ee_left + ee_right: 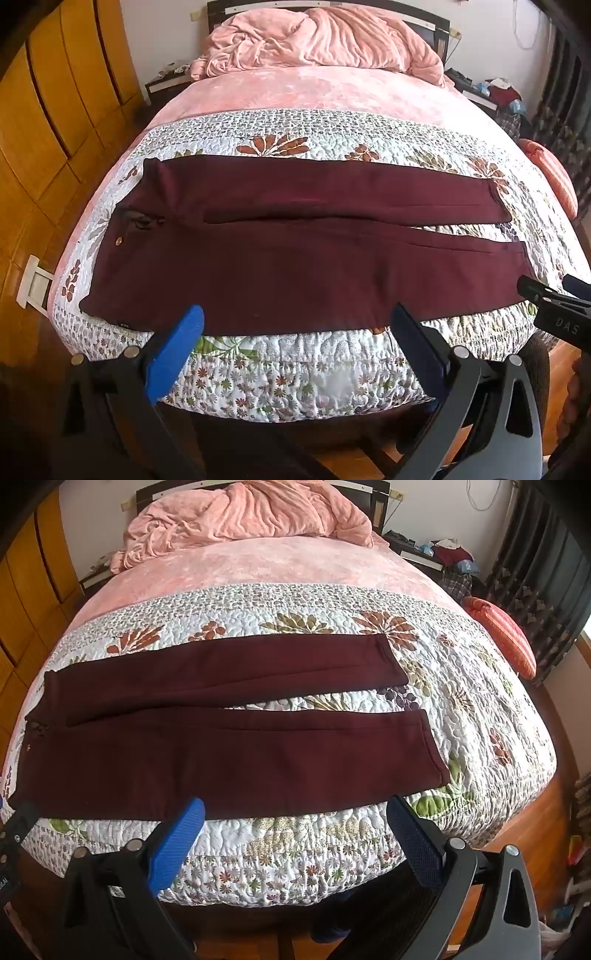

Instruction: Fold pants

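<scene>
Dark maroon pants (288, 251) lie flat across the floral quilt (303, 373), waist to the left, both legs running right and slightly apart. They also show in the right wrist view (221, 753). My left gripper (295, 317) is open and empty, hovering over the near edge of the pants at the thigh. My right gripper (295, 808) is open and empty, over the near edge of the lower leg. The right gripper also shows at the right edge of the left wrist view (546, 291).
The quilt covers the foot of a bed with a pink sheet (314, 88) and a bunched pink blanket (317, 37) at the headboard. Wooden wardrobe (44, 122) at left. An orange cushion (506, 638) and cluttered nightstand (439, 554) at right.
</scene>
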